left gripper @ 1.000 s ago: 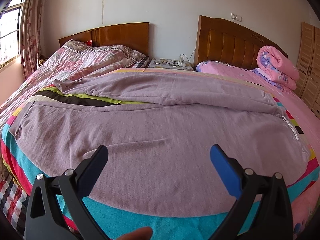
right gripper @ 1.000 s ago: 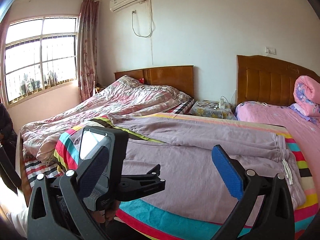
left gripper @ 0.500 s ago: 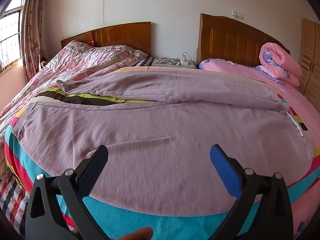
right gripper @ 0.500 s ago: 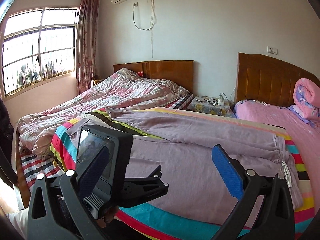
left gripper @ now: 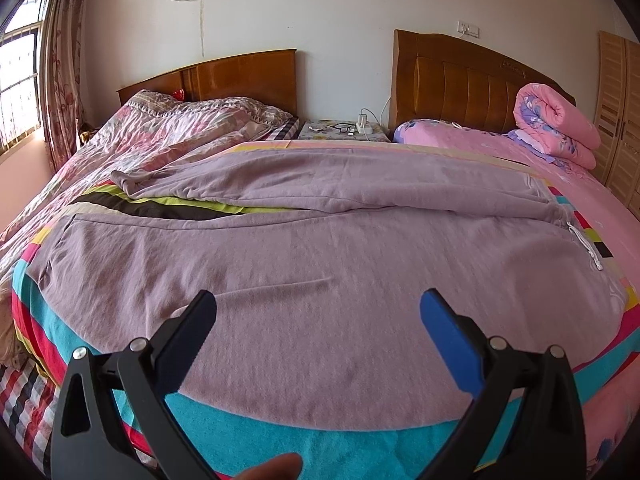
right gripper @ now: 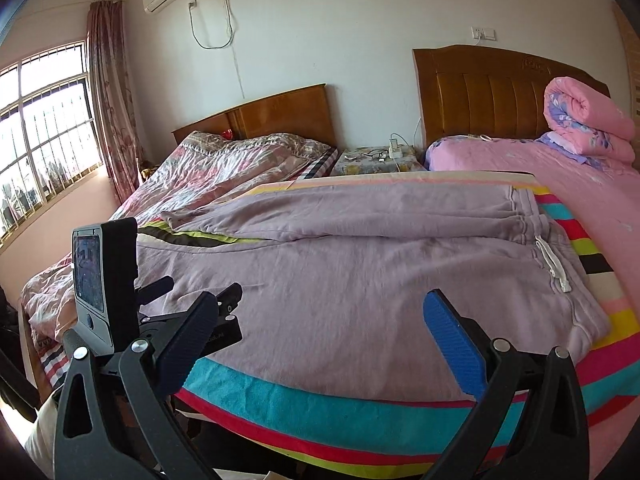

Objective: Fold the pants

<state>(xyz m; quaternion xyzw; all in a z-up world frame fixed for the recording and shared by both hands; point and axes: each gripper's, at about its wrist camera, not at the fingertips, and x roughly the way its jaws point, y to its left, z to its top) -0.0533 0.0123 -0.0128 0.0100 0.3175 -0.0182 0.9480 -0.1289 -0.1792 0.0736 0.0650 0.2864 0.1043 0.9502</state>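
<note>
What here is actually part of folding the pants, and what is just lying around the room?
Part of the job:
- lilac pants
- left hand-held gripper
- right hand-held gripper
- striped blanket under the pants

Just lying about:
- rolled pink quilt
- nightstand
- rumpled bedding

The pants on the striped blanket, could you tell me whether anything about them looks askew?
Yes: the pants lie spread, but the far leg is rumpled, its cuff bunched, and it angles away from the near leg.
</note>
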